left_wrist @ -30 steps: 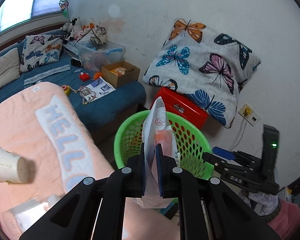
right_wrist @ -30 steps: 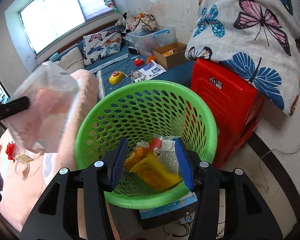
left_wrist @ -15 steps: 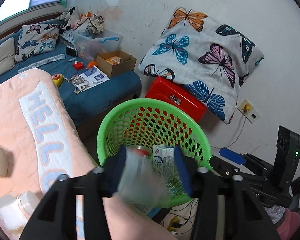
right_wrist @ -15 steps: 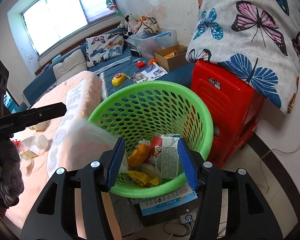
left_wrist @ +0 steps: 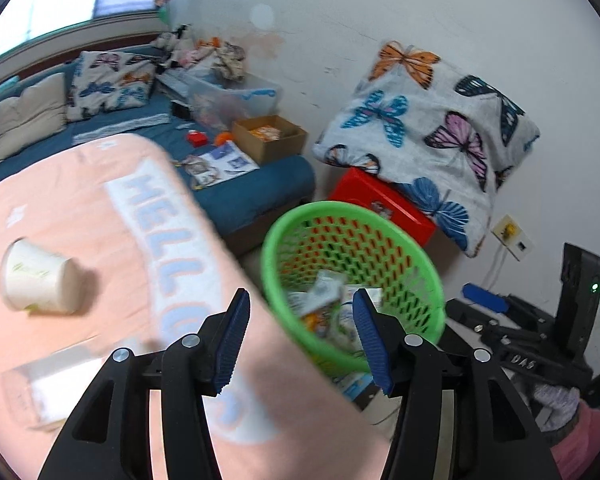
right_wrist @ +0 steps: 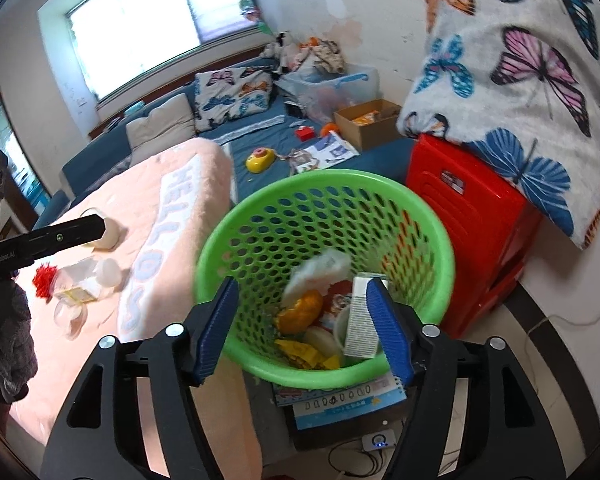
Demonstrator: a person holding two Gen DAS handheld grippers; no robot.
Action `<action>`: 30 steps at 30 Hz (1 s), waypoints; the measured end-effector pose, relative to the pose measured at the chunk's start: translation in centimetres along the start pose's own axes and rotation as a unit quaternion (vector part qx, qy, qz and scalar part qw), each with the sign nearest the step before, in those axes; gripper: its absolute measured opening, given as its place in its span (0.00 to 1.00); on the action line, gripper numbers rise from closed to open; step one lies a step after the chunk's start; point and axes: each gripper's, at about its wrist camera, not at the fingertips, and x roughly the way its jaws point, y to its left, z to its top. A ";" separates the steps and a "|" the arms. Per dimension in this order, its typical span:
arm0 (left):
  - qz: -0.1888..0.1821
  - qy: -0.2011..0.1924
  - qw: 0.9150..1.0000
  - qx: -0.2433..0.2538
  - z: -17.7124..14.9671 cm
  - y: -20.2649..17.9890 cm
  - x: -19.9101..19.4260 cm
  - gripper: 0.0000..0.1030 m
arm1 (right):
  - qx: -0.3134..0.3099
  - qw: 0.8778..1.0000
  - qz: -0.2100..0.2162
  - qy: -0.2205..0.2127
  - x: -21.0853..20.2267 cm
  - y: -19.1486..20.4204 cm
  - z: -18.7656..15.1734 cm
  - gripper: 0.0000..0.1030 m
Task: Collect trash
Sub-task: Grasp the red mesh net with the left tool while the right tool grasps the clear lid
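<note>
Left gripper (left_wrist: 298, 334): jaws spread wide, nothing between them; it sits over the near edge of the pink blanket (left_wrist: 100, 208), beside the basket, so a release lands inside. Right gripper (right_wrist: 304, 330): also spread and empty, poised above the green basket (right_wrist: 432, 216), aimed into its mouth.

In the basket: milk carton (right_wrist: 362, 322), orange wrapper (right_wrist: 300, 314), yellow scrap, and a pale bag (right_wrist: 320, 270), blurred, possibly mid-fall.

Further out on the blanket, uncollected trash: paper cup (left_wrist: 40, 282) on its side, clear plastic packaging (right_wrist: 84, 280). Beyond: red stool (right_wrist: 472, 220) under a butterfly cushion.
</note>
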 end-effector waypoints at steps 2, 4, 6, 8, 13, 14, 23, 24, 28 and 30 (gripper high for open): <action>0.010 -0.004 1.000 -0.010 -0.7 1.3 -1.1 0.51 | -0.020 1.000 0.007 0.003 0.1 1.1 0.2 0.70; 0.027 -0.010 0.999 -0.020 -1.4 2.7 -2.4 0.51 | -0.041 0.999 0.017 0.007 0.3 2.6 0.2 0.74; 0.047 -0.017 0.998 -0.026 -2.0 4.2 -3.7 0.51 | -0.067 0.997 0.030 0.012 0.6 4.2 0.3 0.76; 0.071 -0.026 0.996 -0.037 -2.7 5.9 -5.3 0.51 | -0.090 0.995 0.038 0.016 1.0 5.8 0.3 0.77; 0.123 -0.043 0.989 -0.071 -3.9 10.3 -8.7 0.53 | -0.136 0.988 0.069 0.028 2.2 9.7 0.6 0.79; 0.134 -0.048 0.987 -0.078 -4.2 11.1 -9.4 0.54 | -0.145 0.986 0.073 0.031 2.4 10.4 0.6 0.80; 0.215 -0.068 0.964 -0.141 -6.6 18.5 -14.3 0.56 | -0.226 0.967 0.109 0.046 4.2 16.1 1.1 0.82; 0.225 -0.068 0.961 -0.147 -6.8 19.1 -14.5 0.57 | -0.236 0.964 0.111 0.047 4.4 16.7 1.0 0.82; 0.250 -0.061 0.950 -0.175 -8.0 22.0 -15.0 0.59 | -0.275 0.952 0.125 0.055 5.2 18.9 0.9 0.83; 0.257 -0.055 0.946 -0.188 -8.6 23.3 -15.0 0.61 | -0.299 0.943 0.132 0.060 5.7 20.2 0.8 0.83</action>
